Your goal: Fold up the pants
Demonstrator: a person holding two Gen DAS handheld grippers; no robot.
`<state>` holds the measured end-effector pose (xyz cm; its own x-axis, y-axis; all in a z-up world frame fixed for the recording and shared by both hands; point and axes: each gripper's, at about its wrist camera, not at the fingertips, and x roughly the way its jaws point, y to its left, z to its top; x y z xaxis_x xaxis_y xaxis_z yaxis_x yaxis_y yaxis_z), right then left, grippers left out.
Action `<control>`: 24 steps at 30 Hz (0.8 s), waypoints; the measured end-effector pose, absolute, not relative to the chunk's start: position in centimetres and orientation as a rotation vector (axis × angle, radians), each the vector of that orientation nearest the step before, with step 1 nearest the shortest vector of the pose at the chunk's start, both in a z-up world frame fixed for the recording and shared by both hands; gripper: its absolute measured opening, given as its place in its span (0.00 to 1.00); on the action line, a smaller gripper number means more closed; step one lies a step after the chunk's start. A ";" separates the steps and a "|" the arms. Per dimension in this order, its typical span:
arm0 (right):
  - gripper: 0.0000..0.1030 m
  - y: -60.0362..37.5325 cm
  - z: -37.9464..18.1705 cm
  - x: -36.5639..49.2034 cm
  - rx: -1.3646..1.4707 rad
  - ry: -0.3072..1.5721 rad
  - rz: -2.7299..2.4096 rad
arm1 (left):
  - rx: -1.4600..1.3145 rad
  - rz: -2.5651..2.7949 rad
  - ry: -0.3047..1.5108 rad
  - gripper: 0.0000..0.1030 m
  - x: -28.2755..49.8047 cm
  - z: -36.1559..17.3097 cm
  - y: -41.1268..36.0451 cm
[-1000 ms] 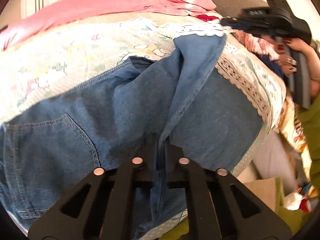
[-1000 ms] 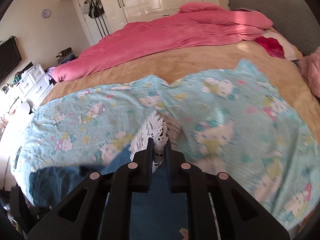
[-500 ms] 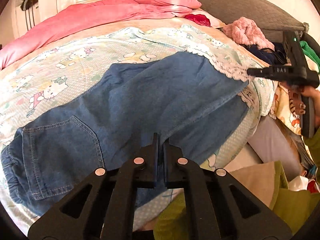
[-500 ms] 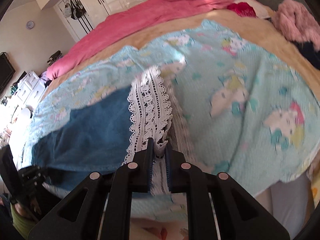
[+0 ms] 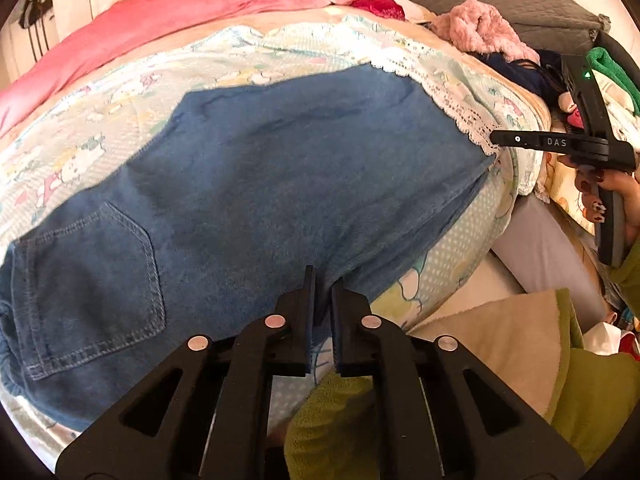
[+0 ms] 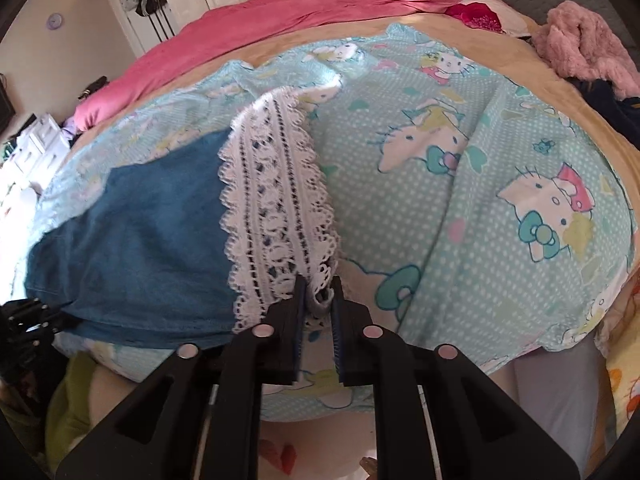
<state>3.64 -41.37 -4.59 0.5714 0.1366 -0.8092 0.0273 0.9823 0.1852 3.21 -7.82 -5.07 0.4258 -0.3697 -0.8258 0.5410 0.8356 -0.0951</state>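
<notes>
Blue denim pants (image 5: 256, 184) with a white lace hem (image 5: 460, 108) lie flat on the bed, one leg laid over the other, back pocket at the left. My left gripper (image 5: 323, 280) has its jaws slightly parted at the near edge of the denim. My right gripper (image 6: 318, 294) grips the lace hem (image 6: 276, 216) at the pants' leg end (image 6: 140, 240). It also shows in the left wrist view (image 5: 496, 140), at the right end of the hem.
The pants lie on a light blue cartoon-print sheet (image 6: 460, 168) over a tan bedspread. A pink duvet (image 5: 180, 12) lies at the back. A pink fluffy garment (image 5: 480, 28) and dark clothes lie at the right. A green blanket (image 5: 520, 380) is below the bed edge.
The lifted leg has come down flat over the other leg. Both grippers have pulled back toward the bed's near edge. My left jaws have parted a little.
</notes>
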 end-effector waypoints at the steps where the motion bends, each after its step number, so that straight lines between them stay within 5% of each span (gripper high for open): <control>1: 0.16 -41.5 -4.6 3.7 0.188 0.966 0.058 | 0.206 -0.572 0.981 0.03 3.1 -5.2 -8.0; 3: 0.31 -41.7 -3.6 3.7 0.185 0.978 0.003 | 0.212 -0.575 0.982 0.04 2.9 -5.4 -8.1; 7: 0.32 -40.3 0.2 3.0 0.075 0.852 -0.004 | 0.205 -0.575 0.979 0.04 2.9 -5.2 -7.9; 9: 0.46 -37.1 1.4 2.3 -0.076 0.801 0.147 | 0.199 -0.576 0.980 0.04 2.9 -5.2 -7.8; 20: 0.45 -23.1 -4.5 -1.5 -0.656 0.786 0.610 | 0.176 -0.577 0.972 0.04 2.8 -4.8 -7.3; 22: 0.39 -23.0 -4.9 -0.8 -0.656 0.797 0.599 | 0.178 -0.578 0.973 0.04 2.8 -4.8 -7.3; 23: 0.16 -23.2 -5.3 -0.2 -0.665 0.809 0.597 | 0.178 -0.578 0.973 0.04 2.8 -4.8 -7.3; 24: 0.04 -23.2 -5.5 0.1 -0.666 0.833 0.606 | 0.178 -0.581 0.974 0.04 2.8 -4.8 -7.3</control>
<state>0.07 -23.25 -5.51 0.5326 0.2207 -0.8171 -0.7094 0.6429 -0.2888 2.83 -7.32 -4.79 0.4244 -0.3837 -0.8201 0.5387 0.8350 -0.1119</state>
